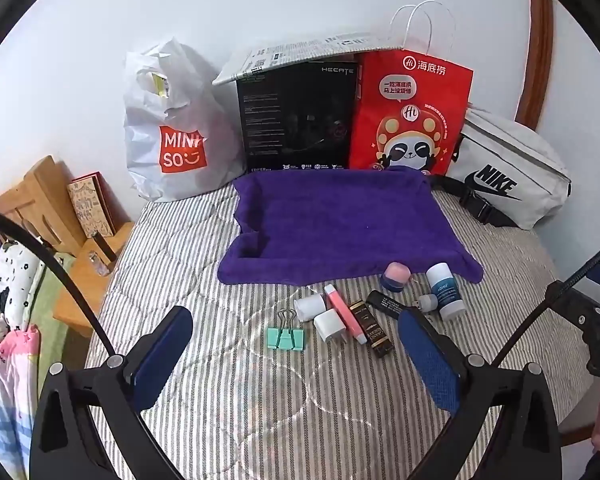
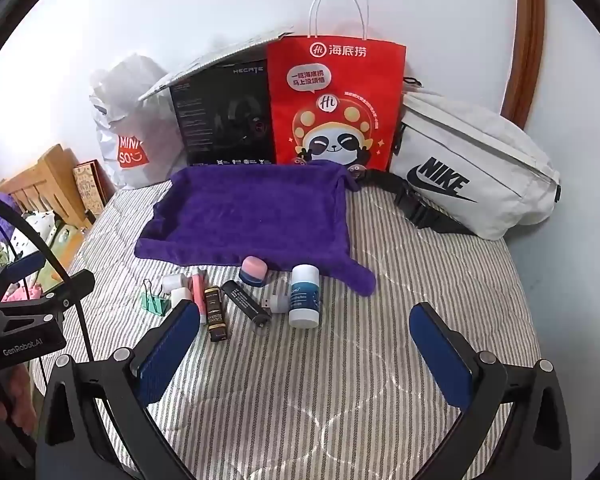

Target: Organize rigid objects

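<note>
A purple towel (image 1: 336,220) lies spread on the striped bed; it also shows in the right wrist view (image 2: 252,216). In front of it lie small objects: a mint binder clip (image 1: 285,336), a white charger plug (image 1: 329,325), a pink tube (image 1: 345,315), a dark gold-lettered stick (image 1: 371,328), a black stick (image 2: 246,303), a pink-and-blue round jar (image 2: 253,271) and a white-and-blue bottle (image 2: 305,295). My left gripper (image 1: 296,344) is open and empty, hovering before the objects. My right gripper (image 2: 304,340) is open and empty, just short of the bottle.
Against the wall stand a white Miniso bag (image 1: 172,128), a black headset box (image 1: 296,116), a red paper bag (image 2: 332,104) and a white Nike pouch (image 2: 468,172). A wooden headboard (image 1: 40,200) and bedding are at the left edge.
</note>
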Motion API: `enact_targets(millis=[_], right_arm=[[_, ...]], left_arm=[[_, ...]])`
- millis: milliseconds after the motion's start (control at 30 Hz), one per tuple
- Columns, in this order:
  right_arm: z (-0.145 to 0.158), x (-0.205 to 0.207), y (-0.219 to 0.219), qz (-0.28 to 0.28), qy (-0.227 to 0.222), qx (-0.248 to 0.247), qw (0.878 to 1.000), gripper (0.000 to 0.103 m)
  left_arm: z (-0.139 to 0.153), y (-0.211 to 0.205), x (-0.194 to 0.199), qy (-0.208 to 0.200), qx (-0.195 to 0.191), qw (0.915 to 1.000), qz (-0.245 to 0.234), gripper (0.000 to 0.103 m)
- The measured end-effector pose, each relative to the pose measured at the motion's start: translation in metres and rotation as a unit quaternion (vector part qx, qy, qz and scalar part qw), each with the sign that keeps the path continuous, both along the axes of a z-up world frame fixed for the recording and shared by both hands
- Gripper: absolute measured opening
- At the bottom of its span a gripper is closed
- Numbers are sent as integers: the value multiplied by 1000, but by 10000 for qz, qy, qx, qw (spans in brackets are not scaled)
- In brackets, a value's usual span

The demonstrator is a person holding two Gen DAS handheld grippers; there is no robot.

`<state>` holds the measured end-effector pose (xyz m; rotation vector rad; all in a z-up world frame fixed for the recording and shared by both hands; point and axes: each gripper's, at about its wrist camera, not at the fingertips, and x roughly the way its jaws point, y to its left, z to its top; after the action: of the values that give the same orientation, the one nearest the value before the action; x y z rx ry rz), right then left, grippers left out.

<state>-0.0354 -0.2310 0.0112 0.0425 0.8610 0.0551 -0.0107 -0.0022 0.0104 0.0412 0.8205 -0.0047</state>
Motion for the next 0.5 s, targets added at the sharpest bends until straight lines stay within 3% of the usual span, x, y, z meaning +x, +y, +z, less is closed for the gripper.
enact_targets(millis=[500], right_arm=[[1,-1,1,30,24,3,10000,103]], left_arm=[[4,-1,0,19,39,10000,-17,103]])
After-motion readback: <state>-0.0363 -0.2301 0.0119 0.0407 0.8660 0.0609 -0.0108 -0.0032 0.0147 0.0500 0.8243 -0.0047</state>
